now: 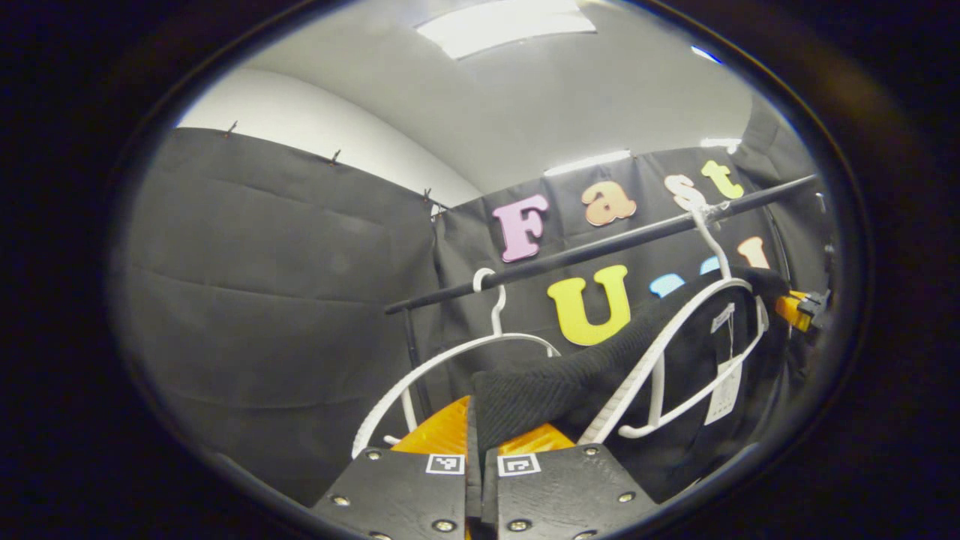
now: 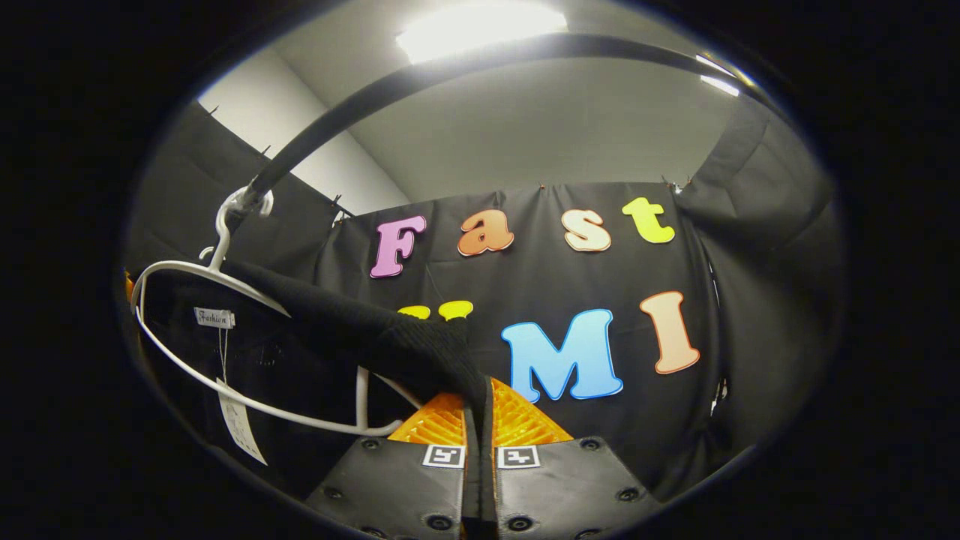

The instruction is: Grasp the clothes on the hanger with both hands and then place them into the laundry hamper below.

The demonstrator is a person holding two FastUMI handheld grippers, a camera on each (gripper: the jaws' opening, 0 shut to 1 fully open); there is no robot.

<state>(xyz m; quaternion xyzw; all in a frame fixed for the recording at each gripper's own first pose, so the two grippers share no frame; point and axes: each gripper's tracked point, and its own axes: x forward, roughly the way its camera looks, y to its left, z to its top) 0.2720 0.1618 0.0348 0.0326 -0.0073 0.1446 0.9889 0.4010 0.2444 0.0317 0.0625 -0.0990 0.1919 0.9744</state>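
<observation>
black knit garment (image 1: 570,375) hangs draped over a white hanger (image 1: 660,352) whose hook sits on a dark rail (image 1: 600,246) running across the booth. in the left gripper view, the left gripper (image 1: 474,442) has its two fingers drawn nearly together with a fold of the garment's near edge pinched between them, the fabric rising out of the narrow gap and stretching up toward the hanger's shoulder. a second white hanger (image 1: 450,360) hangs bare on the same rail, just beside the clothed one and closer to the left gripper. paper tags (image 1: 724,375) dangle inside the garment's neck. at the far end of the garment another gripper (image 1: 806,307) can be made out, partly cut off at the edge. in the right gripper view, the right gripper (image 2: 478,420) is likewise closed tight on the other shoulder of the garment (image 2: 360,330), the knit bunched between both fingers and pulled taut from the hanger (image 2: 225,300). the rail (image 2: 420,75) arcs overhead, and a tag (image 2: 238,424) hangs below the collar.
</observation>
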